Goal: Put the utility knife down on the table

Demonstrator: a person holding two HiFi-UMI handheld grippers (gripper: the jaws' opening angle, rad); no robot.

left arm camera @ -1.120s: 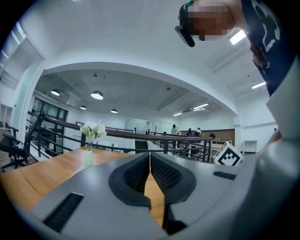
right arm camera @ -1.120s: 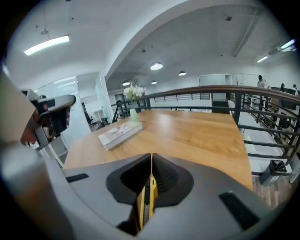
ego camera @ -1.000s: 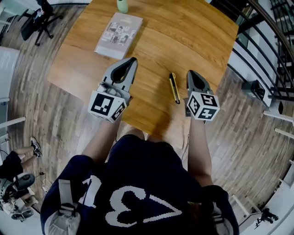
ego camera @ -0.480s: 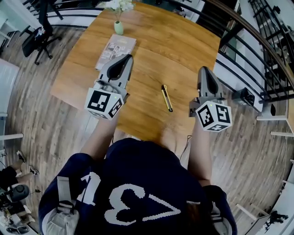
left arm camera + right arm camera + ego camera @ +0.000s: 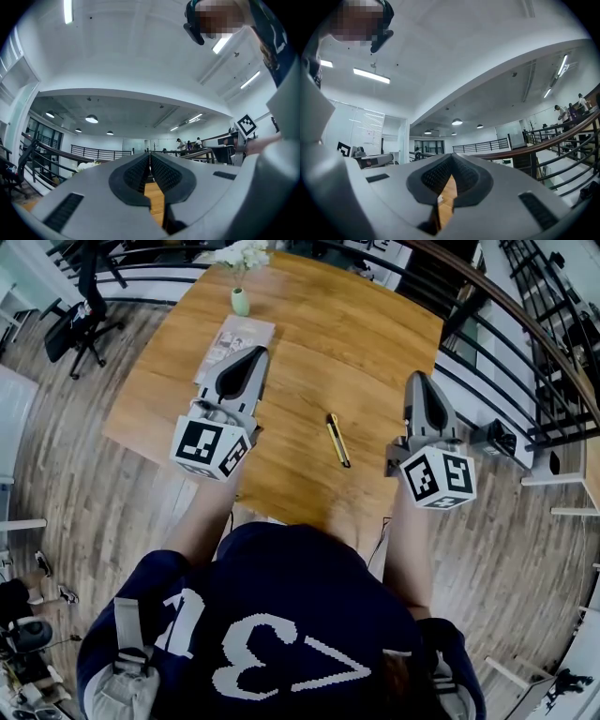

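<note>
Utility knife (image 5: 337, 439) lies flat on the bench (image 5: 375, 324), between my two grippers and apart from both. Left gripper (image 5: 253, 354): jaws pressed together, nothing in them. Right gripper (image 5: 419, 381): jaws together as well, empty. Both hang above the bench, pointing about level. I judge the put-down step done. The next move only calls for staying clear of the knife. Booklet (image 5: 234, 341) and small vase (image 5: 241, 301) sit far left.
</note>
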